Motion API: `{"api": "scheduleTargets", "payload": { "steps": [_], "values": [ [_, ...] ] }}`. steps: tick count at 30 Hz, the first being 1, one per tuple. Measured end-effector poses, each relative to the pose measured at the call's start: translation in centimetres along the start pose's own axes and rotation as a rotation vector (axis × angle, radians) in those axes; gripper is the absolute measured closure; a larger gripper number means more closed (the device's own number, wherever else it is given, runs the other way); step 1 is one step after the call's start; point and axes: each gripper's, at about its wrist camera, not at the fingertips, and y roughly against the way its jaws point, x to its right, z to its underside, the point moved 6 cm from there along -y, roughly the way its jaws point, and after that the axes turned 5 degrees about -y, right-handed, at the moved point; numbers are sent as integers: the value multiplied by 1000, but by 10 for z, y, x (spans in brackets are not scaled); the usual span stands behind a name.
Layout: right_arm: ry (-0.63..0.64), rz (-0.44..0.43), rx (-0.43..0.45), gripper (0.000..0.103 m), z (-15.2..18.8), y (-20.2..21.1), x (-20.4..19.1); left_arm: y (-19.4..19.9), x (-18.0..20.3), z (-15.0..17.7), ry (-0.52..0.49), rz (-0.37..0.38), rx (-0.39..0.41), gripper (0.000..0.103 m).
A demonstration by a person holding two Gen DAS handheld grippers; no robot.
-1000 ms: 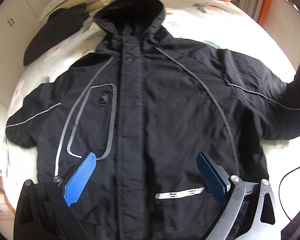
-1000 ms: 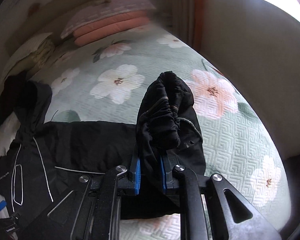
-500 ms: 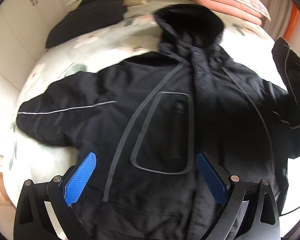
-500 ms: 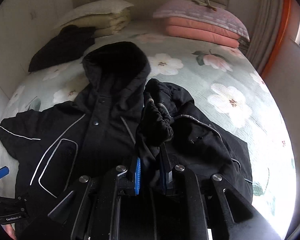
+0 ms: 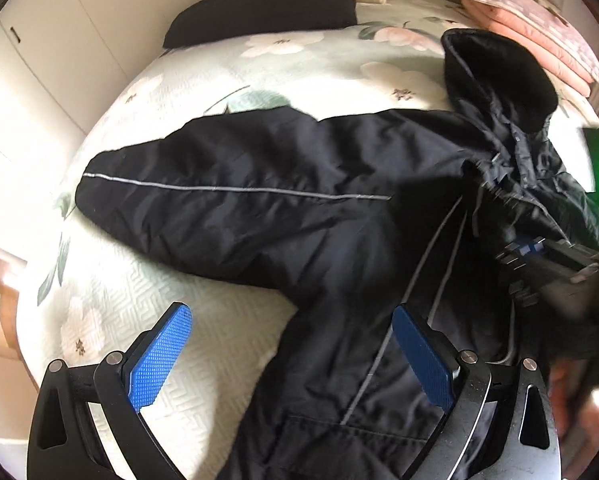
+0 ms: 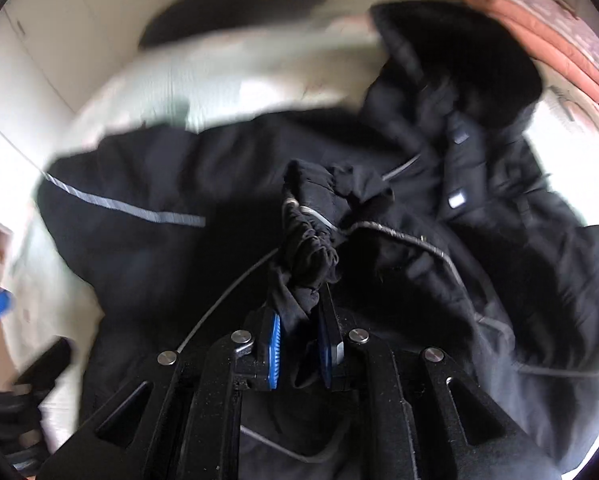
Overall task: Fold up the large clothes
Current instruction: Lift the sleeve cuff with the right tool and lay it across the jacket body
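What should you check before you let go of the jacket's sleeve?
1. Right tongs pinch the sleeve cuff: ok.
2. Cuff carried over the jacket front: ok.
3. Left tongs open, holding nothing: ok.
4. Other sleeve lies flat on the bed: ok.
5. Folded sleeve smooth, no bunching: not ok.
6. Hem lying straight: cannot tell.

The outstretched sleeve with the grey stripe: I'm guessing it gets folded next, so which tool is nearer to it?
Left. The left tool hangs open just below the outstretched sleeve, over its underarm edge. The right tool is farther off, over the jacket's chest, shut on the other sleeve's cuff.
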Motion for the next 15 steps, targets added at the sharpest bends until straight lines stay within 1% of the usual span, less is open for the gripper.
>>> {"api": "scheduleTargets", "payload": {
  "steps": [1,2,3,4,5,6,7,10,13,14,15],
  "values": [
    [1,5,-17,79,4,-8,-3,-3,-2,1,-2,0,-1,2],
    [-1,14,-35,77,9,-14,-4,-5,-4,1,-6,1,-1,2],
    [-6,10,-42,71,11,-17,-6,-6,-6,1,-10,3,0,2],
    [-7,-10,-43,60,12,-17,-9,-8,-7,0,-15,5,1,2],
    [-3,-38,-49,52,13,-16,-12,-9,-9,-1,-19,8,4,2],
    [-1,-61,-55,42,13,-13,-16,-10,-11,-4,-20,14,9,2],
    [0,-82,-66,38,14,-10,-18,-11,-15,-7,-19,21,14,2],
    [6,-160,-76,38,18,13,-22,-9,-21,-19,-23,70,30,2],
    [4,-205,-67,38,27,49,-15,-6,-18,-30,-40,117,47,2],
    [-1,-216,-51,38,29,64,-10,-5,-13,-33,-51,133,49,2],
    [-7,-208,-29,38,31,78,-1,-5,-8,-35,-60,148,51,2]
  ]
}}
